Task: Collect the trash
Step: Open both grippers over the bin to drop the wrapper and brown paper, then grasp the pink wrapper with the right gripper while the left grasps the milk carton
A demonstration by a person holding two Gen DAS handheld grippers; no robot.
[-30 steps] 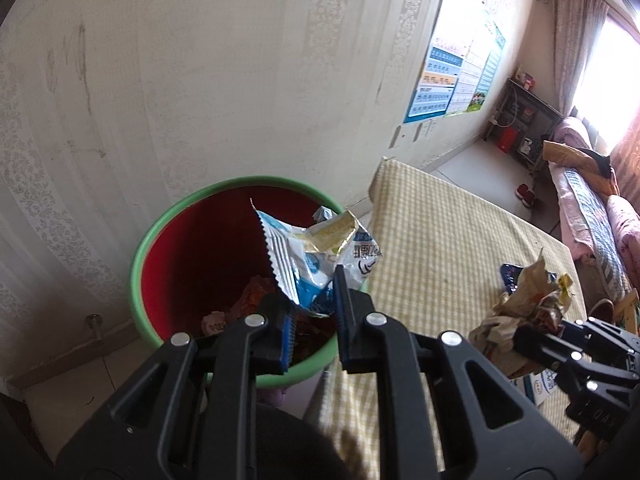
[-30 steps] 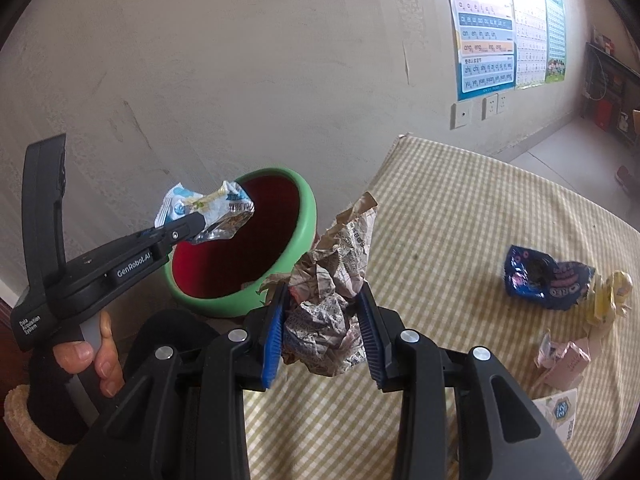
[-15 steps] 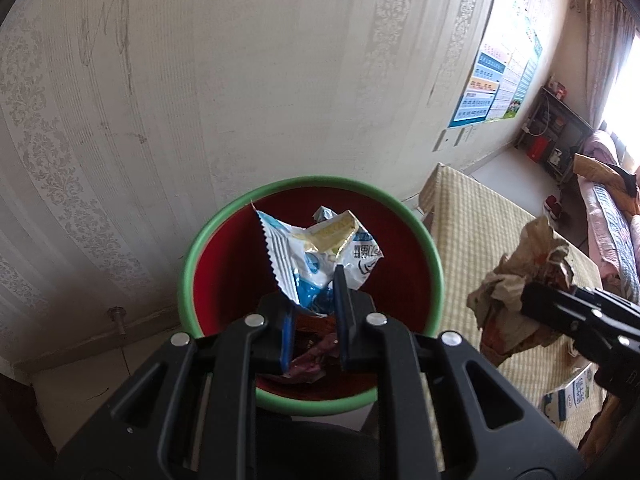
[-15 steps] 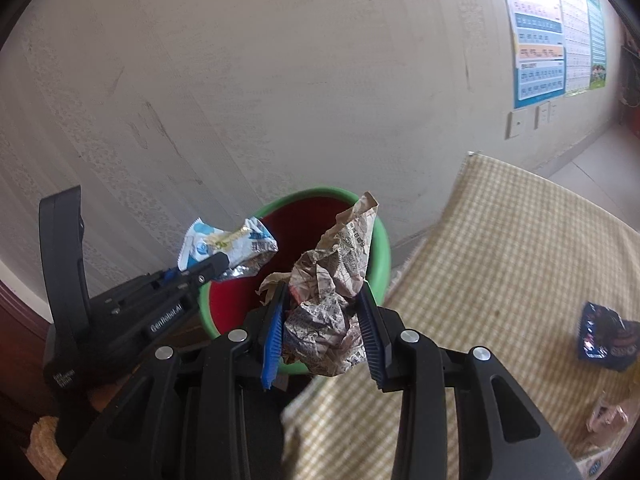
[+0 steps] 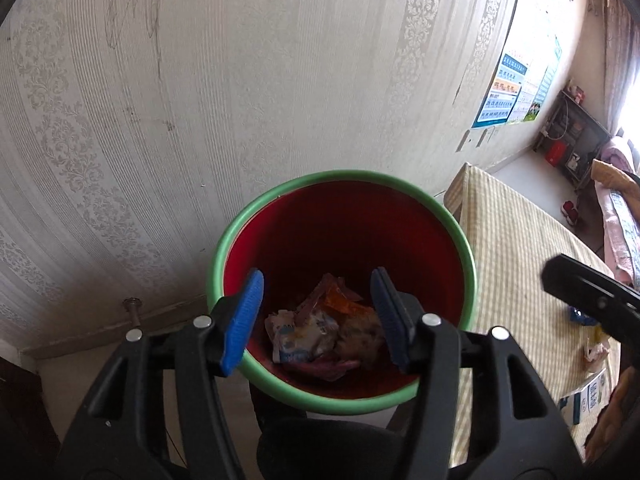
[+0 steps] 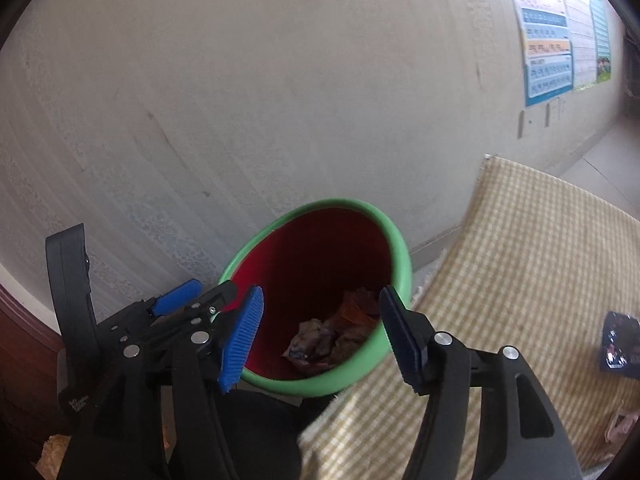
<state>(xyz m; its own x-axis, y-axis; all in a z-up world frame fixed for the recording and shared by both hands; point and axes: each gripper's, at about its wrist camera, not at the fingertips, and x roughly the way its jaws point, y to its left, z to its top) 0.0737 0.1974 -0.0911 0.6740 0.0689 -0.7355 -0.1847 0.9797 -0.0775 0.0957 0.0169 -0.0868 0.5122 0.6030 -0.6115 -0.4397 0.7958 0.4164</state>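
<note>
The left gripper (image 5: 316, 316) hangs over the mouth of the green-rimmed red bin (image 5: 280, 196), and its jaws have just been opening, with nothing between the blue pads now; the white-and-blue snack wrapper (image 5: 298, 340) lies at the bottom of the bin among other crumpled wrappers. The right gripper (image 6: 320, 332) is likewise spread over the bin (image 6: 400, 248), its jaws also just having been opening and bare, and the crumpled newspaper wad (image 6: 314, 338) looks to rest down inside with the rest, though the dim interior makes it hard to separate from its neighbours. What remains for the task sits on the checked counter (image 6: 532, 248) to the right of the bin: a dark blue foil packet (image 6: 620, 344) near the right edge of the right wrist view, well apart from either gripper, and a pale pinkish scrap (image 6: 622, 424) further toward the lower corner. Such litter is likely very light, soft and crushable, and the foil is probably slick, so a pinch across a raised crease or a bunched edge should hold better than a grip on a flat face. The packet lies forward and to the right of the right gripper, so that hand seems the closer one.
</note>
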